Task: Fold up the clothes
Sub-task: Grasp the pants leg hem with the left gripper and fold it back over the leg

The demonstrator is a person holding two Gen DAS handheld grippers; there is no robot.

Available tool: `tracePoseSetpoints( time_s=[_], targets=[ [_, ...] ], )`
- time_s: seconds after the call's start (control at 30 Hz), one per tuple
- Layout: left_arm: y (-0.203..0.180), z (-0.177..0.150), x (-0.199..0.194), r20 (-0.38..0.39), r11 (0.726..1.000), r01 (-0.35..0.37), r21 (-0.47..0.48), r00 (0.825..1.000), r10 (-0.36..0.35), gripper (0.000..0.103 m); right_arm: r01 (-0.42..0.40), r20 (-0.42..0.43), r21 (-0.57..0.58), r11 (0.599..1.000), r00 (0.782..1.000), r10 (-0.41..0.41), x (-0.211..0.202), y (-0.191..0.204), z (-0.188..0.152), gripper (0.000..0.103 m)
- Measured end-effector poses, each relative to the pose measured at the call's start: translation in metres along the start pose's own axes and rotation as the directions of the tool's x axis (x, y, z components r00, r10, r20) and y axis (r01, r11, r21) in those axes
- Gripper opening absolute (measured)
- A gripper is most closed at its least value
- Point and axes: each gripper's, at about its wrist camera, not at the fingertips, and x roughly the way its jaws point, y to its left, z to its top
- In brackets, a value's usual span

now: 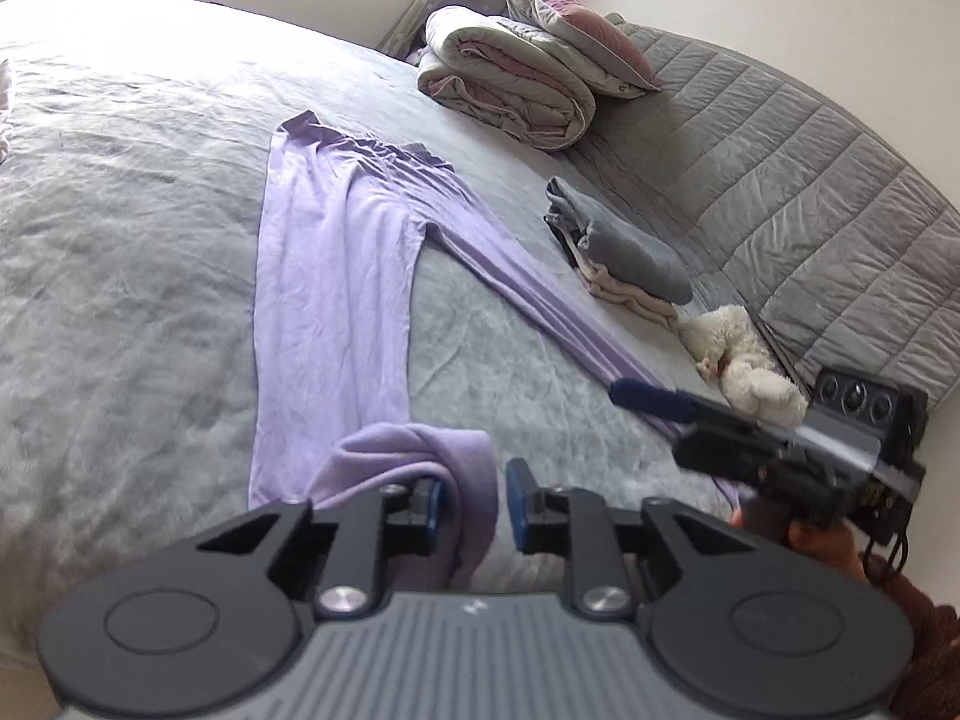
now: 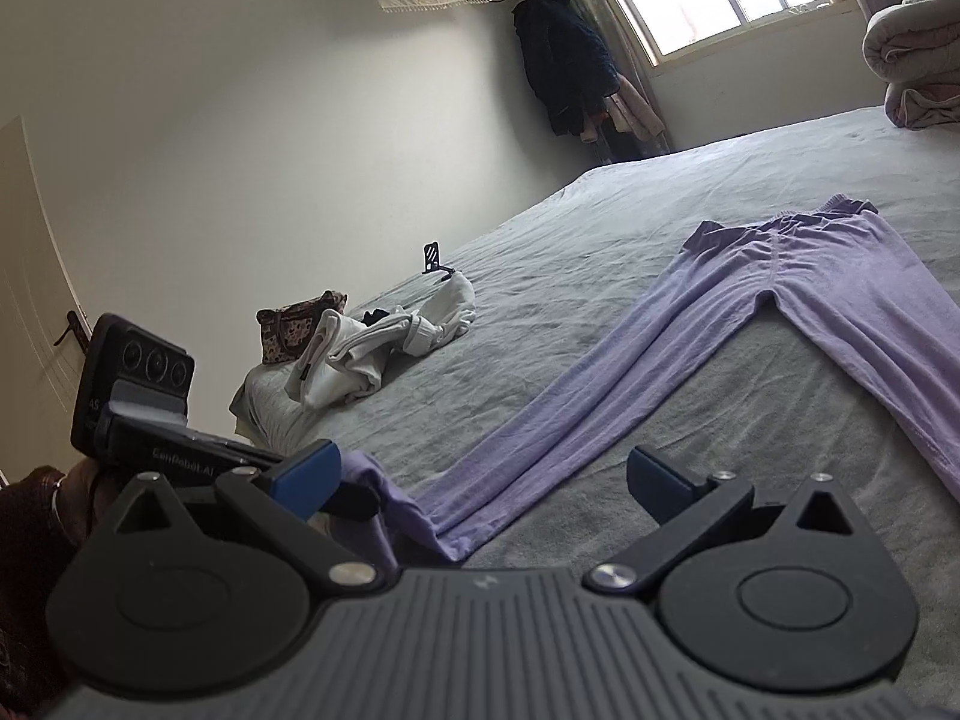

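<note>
- Our left gripper [image 1: 474, 495] has its jaws partly apart; the bunched cuff of the lilac trousers [image 1: 336, 276] lies against its left pad, not pinched.
- Our right gripper [image 2: 480, 483] is wide open, empty, beside the other leg.
- Ahead, the trousers lie spread on the grey bed [image 1: 120, 240].
- Further right, folded clothes [image 1: 624, 252] are stacked.

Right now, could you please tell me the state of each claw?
Left claw: open, with the cuff of the purple leggings between its pads.
Right claw: open, holding nothing.
</note>
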Motion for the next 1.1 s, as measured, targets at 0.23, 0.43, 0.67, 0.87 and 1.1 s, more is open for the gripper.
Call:
tracePoseSetpoints(
  time_s=[0.23,0.43,0.67,0.87,1.1],
  targets=[
    [0.018,0.037,0.013,0.072,0.999,-0.015,-0.043,0.997,0.018,0.061,0.041,-0.031,0.013,0.999,0.999,-0.04,0.005,-0.006,-0.003,0.103],
    [0.041,0.037,0.006,0.089,0.992,-0.116,-0.049,0.989,0.12,0.078,0.046,-0.081,-0.047,0.998,0.995,-0.05,0.016,0.002,-0.009,0.103],
    [0.056,0.027,-0.025,0.128,0.996,0.027,-0.084,0.992,-0.016,0.082,0.057,-0.138,-0.132,0.99,0.988,-0.075,0.03,0.012,-0.018,0.103],
    [0.03,0.002,-0.019,0.077,0.954,-0.241,0.178,0.97,0.23,0.086,0.067,-0.15,-0.123,0.99,0.985,-0.085,0.035,0.01,-0.019,0.103],
    [0.012,-0.005,0.005,0.12,0.8,-0.468,0.375,0.88,0.459,0.087,0.082,-0.154,-0.163,0.983,0.982,-0.108,0.035,0.016,-0.02,0.103]
  ],
)
